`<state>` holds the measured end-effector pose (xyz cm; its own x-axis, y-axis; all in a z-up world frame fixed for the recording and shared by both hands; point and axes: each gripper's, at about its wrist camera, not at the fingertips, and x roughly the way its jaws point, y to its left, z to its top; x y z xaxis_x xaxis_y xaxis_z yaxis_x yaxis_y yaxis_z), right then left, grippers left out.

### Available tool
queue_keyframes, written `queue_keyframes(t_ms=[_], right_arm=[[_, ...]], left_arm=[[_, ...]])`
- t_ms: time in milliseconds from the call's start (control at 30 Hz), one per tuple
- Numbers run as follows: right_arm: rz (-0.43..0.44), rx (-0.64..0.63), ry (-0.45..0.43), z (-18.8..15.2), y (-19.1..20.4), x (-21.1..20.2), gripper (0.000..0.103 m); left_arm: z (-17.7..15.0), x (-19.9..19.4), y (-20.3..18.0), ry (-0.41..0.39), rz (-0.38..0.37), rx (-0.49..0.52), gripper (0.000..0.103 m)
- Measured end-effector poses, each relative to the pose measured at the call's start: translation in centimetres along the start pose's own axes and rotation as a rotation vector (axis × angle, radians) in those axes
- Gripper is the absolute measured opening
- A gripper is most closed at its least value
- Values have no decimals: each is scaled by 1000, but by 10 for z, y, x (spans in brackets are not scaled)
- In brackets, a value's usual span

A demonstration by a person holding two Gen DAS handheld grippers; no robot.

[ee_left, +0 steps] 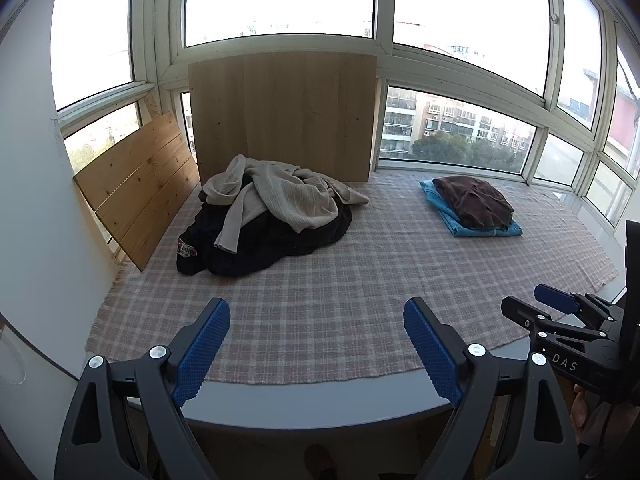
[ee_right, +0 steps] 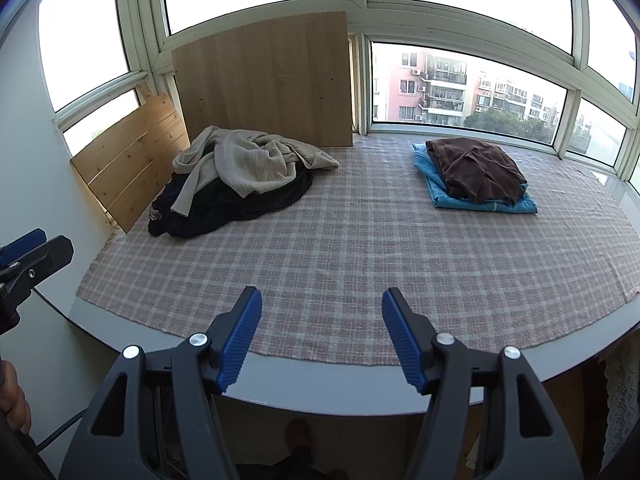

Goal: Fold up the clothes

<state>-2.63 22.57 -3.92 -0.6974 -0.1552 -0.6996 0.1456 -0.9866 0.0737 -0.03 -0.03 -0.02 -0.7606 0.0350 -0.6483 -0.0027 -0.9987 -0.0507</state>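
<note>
While both tools hang over the near edge of the bench, neither has anything in it: the left tool point(ee_left: 316, 320) stands spread wide, its blue pads well apart over bare cloth, and the right tool point(ee_right: 322, 310) is likewise spread with nothing between its pads. Each shows at the margin of the other's view, side by side.

Beyond them lies the checked cloth point(ee_right: 360, 248) that covers the bench point(ee_right: 360, 384), empty across its near half. At the far left, in front of the wooden board point(ee_right: 264, 76) leaning on the window, sits the unfolded pile: a beige knit top point(ee_right: 248, 160) crumpled over a dark garment point(ee_right: 232, 204) (a small patch shows at its near corner). At the far right, well apart from the pile, a brown garment point(ee_right: 476, 170) rests folded on a folded blue garment point(ee_right: 484, 202).

The beige knit looks the likely next piece, being uppermost. It should handle as soft, light and floppy, with loose ribbing that will stretch and sag rather than hold shape, so a pinch on a single layer could drag the rest. One sleeve trails toward the near left; taking hold at the shoulders or hem corners, one tool each, would probably lift it clear of the dark garment beneath.
</note>
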Motion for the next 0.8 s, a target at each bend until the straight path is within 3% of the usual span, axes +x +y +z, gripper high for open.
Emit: queue_keyframes(t_ms=[800], right_arm=[[-11,7,5,5,3,6,62]], left_arm=[[-1,11,4,26,7,19,89]])
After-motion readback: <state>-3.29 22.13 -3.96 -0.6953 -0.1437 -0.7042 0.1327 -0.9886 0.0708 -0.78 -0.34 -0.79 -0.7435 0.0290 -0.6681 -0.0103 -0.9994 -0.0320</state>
